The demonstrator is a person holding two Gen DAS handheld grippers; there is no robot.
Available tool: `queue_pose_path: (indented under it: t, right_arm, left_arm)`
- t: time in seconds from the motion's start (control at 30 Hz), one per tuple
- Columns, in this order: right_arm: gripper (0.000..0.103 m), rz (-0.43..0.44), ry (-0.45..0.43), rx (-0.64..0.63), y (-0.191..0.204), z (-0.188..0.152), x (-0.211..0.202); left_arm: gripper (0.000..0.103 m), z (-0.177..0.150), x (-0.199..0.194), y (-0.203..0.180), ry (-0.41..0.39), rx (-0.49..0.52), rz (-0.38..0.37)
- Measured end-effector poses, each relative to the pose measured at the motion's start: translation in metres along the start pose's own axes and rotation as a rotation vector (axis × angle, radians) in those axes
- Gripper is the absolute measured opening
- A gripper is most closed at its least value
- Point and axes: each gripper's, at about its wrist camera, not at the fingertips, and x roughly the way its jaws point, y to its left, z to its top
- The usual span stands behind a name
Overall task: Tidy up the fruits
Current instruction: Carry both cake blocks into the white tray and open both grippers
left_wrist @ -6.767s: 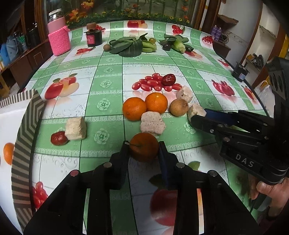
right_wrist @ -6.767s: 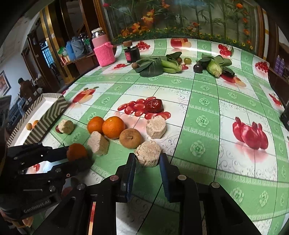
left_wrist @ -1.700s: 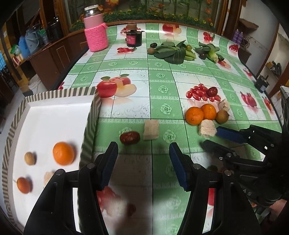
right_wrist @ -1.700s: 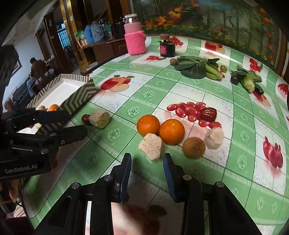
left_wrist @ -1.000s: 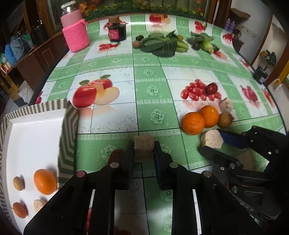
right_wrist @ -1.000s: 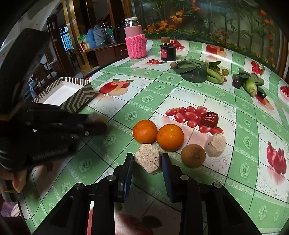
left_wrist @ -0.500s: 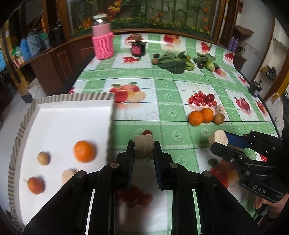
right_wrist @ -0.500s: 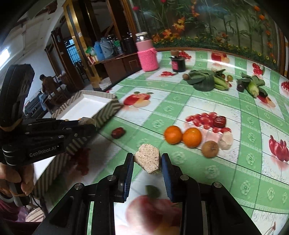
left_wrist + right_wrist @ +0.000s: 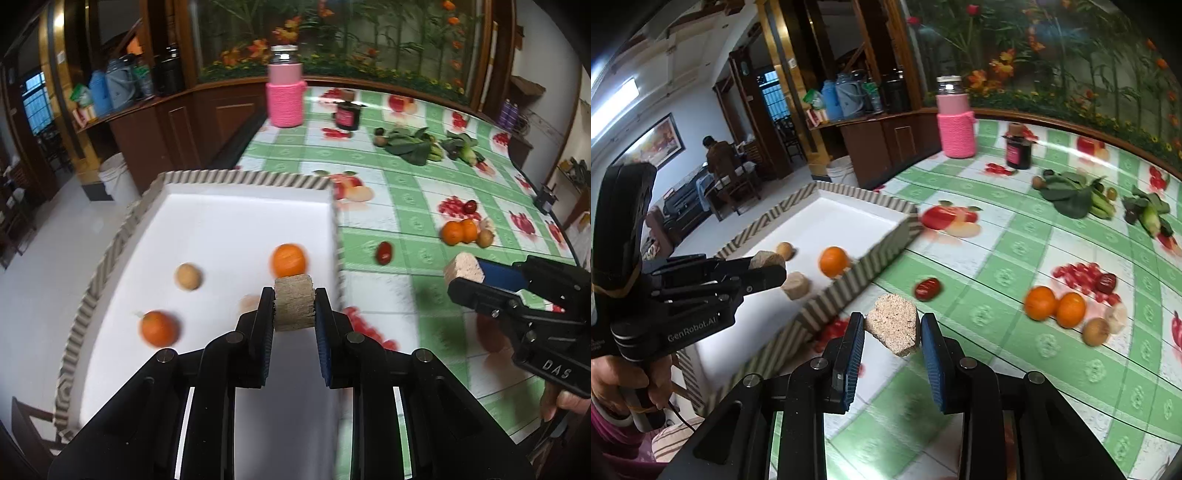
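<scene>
Tan, crumbly blocks ride in both grippers: the left gripper (image 9: 294, 309) clenches one block (image 9: 294, 308) over the white tray (image 9: 236, 192), an orange (image 9: 289, 259) just beyond at 12 o'clock, while the right gripper (image 9: 892, 330) grips another block (image 9: 894, 327) above the tabletop (image 9: 1015, 258), with the tray at its 10 o'clock. The left is nearer the drop.

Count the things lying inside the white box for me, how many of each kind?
Oranges: 2
Small brown round fruit: 1
Beige chunk: 1
Total: 4
Not counted: the held chunks in the left gripper and the right gripper.
</scene>
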Motion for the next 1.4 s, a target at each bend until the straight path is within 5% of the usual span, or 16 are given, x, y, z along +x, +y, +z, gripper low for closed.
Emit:
queue_pose_path:
  t: [0.63,1.4]
  right_arm:
    - [0.03,0.084,0.058,-0.151,0.079,0.02,0.038]
    - [0.03,0.118,0.239,-0.281,0.128,0.015,0.115]
  left_arm:
    - [0.02,-0.043,-0.009,0.082,0.023,-0.111,0.131]
    - [0.02,-0.049,0.012,0.11,0.07,-0.171,0.129]
